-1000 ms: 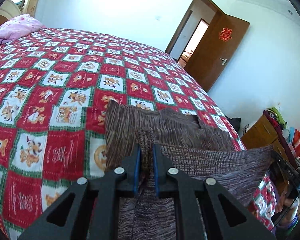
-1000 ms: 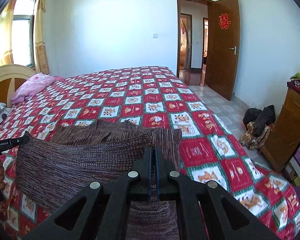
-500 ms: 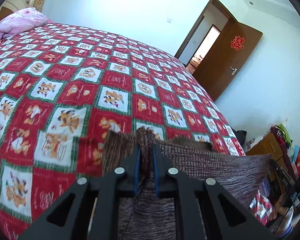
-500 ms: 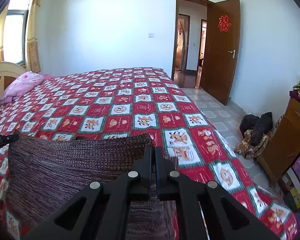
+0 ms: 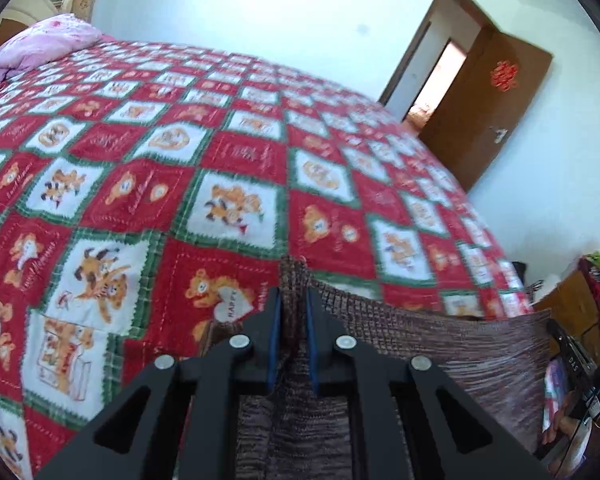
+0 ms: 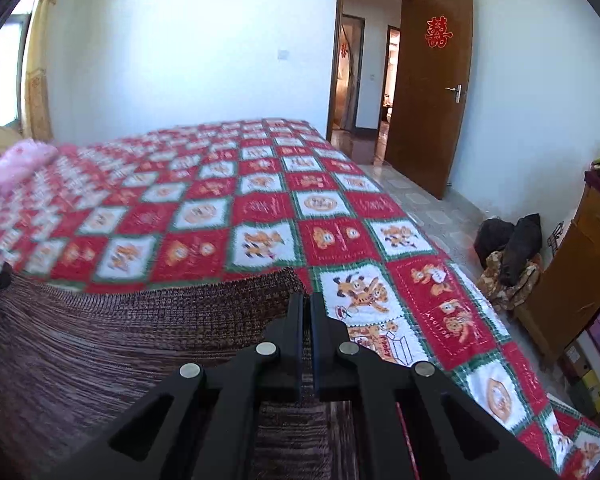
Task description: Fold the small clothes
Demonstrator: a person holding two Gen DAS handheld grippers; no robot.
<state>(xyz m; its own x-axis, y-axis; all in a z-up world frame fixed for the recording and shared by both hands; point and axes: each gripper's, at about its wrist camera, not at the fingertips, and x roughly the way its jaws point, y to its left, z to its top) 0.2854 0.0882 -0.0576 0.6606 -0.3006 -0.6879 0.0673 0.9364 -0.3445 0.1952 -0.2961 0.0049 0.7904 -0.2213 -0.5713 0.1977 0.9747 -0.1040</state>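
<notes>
A brown knitted garment (image 5: pixel 440 344) hangs stretched between my two grippers over the near part of the bed. My left gripper (image 5: pixel 292 300) is shut on its left top corner, and a bunch of knit sticks up between the blue pads. In the right wrist view the same garment (image 6: pixel 120 344) spreads to the left, with my right gripper (image 6: pixel 306 300) shut on its right top corner. The lower part of the garment is hidden behind the gripper bodies. The other gripper and a hand (image 5: pixel 568 428) show at the far right of the left wrist view.
The bed carries a red, white and green patchwork quilt (image 5: pixel 220 160) with bear pictures, and a pink pillow (image 5: pixel 48 40) lies at its head. A brown door (image 6: pixel 428 88) stands open on the right. A wooden cabinet (image 6: pixel 572 268) and a dark heap of clothes (image 6: pixel 508 256) are by the right wall.
Both grippers have carried the garment's top edge forward across the bed and lower. The part of the garment that lay ahead on the quilt is now out of sight behind the held edge.
</notes>
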